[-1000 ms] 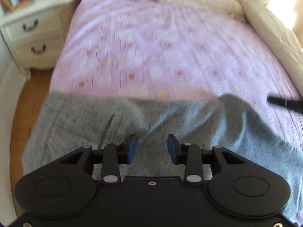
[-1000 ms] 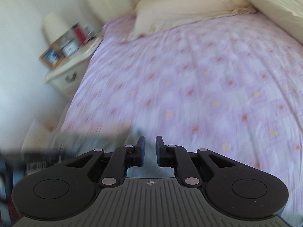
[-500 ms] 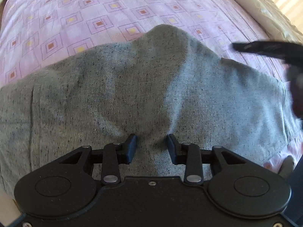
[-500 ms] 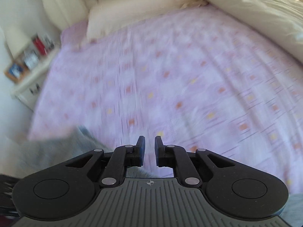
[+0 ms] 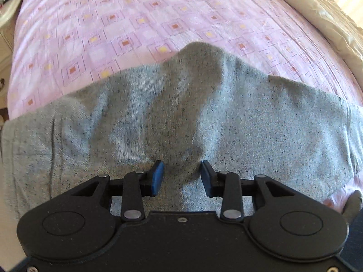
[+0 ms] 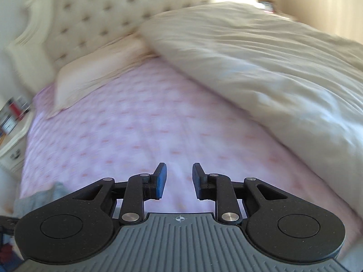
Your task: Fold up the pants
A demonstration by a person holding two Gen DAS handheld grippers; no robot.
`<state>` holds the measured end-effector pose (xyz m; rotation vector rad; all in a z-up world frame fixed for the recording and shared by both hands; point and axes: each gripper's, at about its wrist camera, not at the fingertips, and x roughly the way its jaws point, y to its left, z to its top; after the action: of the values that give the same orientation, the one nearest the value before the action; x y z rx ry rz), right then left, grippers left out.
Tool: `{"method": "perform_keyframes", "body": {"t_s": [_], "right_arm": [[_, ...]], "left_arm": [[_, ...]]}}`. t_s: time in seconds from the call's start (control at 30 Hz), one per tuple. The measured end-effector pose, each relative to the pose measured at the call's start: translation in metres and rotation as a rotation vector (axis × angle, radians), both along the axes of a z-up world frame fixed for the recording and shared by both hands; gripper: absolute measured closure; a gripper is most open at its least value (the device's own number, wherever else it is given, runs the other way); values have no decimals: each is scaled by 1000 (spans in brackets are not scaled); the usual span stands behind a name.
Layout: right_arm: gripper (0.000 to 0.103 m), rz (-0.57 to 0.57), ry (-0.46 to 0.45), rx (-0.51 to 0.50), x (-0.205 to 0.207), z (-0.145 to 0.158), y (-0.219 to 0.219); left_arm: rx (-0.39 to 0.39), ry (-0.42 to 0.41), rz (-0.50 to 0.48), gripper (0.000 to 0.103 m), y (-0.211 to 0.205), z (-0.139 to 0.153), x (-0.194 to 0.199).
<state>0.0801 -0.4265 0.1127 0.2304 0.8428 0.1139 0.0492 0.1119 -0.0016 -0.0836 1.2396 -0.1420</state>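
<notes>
Grey speckled pants (image 5: 204,117) lie across the near edge of a bed with a pink patterned sheet (image 5: 136,22), and a hump of cloth bulges toward the bed's middle. My left gripper (image 5: 182,172) points steeply down at the pants and is open, with creased grey cloth showing in the gap between its blue pads. My right gripper (image 6: 179,176) hangs above the bare pink sheet (image 6: 136,124); its jaws are opening and nothing is between them. In the blurred right wrist view only a corner of the pants (image 6: 45,195) shows at the lower left.
A cream duvet (image 6: 261,68) is heaped along the bed's right side. A pillow (image 6: 90,72) lies against the tufted headboard (image 6: 113,11). A white nightstand (image 6: 13,136) with small items stands left of the bed.
The right gripper swung up and to the right, away from the pants, and its jaws widened. It left the left wrist view. The left gripper tipped down closer over the pants.
</notes>
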Motion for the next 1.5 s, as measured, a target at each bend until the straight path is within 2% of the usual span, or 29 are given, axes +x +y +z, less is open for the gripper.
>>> {"method": "perform_keyframes", "body": {"t_s": [0.13,0.2,0.23,0.3,0.4,0.47,0.53,0.6,0.67,0.87,0.9,0.93,0.97,1.03,1.1,1.13,1.23,1.4,1.5], "right_arm": [[76,-138,55,-17,-27,-37,-52],[66,-188,95,-36,-40,-60,-72],[64,-211,114,-46,-47,-71,-81],[64,-259,148,-56,-59,-94,-97],[64,-320,180,-13,-77,-119,-123],[63,-359,181,27,-86,-131,-136],[57,-383,178,64,-92,-143,-147],[45,-405,185,96,-95,-153,-155],[42,-414,175,135,-99,-161,-160],[37,-405,63,202,-92,-169,-158],[40,-400,58,199,-88,-171,-155],[49,-390,51,179,-84,-170,-150],[93,-367,60,164,-79,-170,-146],[93,-314,42,131,-77,-160,-139],[94,-299,-17,33,-85,-140,-134],[94,-315,-26,37,-88,-138,-139],[93,-364,103,117,-78,-167,-157],[93,-358,74,121,-80,-171,-156],[93,-356,75,148,-84,-172,-161]], "left_arm": [[50,-40,-13,58,-10,10,-1],[80,-53,-24,58,-17,14,0],[88,-60,-30,58,-22,17,-1],[101,-67,-43,58,-29,21,-4],[101,-72,-49,58,-46,25,-6],[97,-83,-61,58,-60,26,-6],[97,-99,-68,58,-75,29,-8],[85,-111,-77,58,-88,30,-9],[71,-119,-81,58,-100,30,-8],[24,-138,-82,58,-125,29,-1],[19,-133,-83,58,-129,27,0],[15,-129,-86,58,-133,26,2],[15,-126,-92,58,-137,25,3],[20,-126,-113,58,-149,23,7],[23,-132,-137,58,-161,23,10],[25,-135,-150,58,-167,24,11],[6,-144,-190,58,-187,22,18],[-19,-156,-294,58,-242,18,32],[-57,-145,-319,58,-268,13,44]]}}
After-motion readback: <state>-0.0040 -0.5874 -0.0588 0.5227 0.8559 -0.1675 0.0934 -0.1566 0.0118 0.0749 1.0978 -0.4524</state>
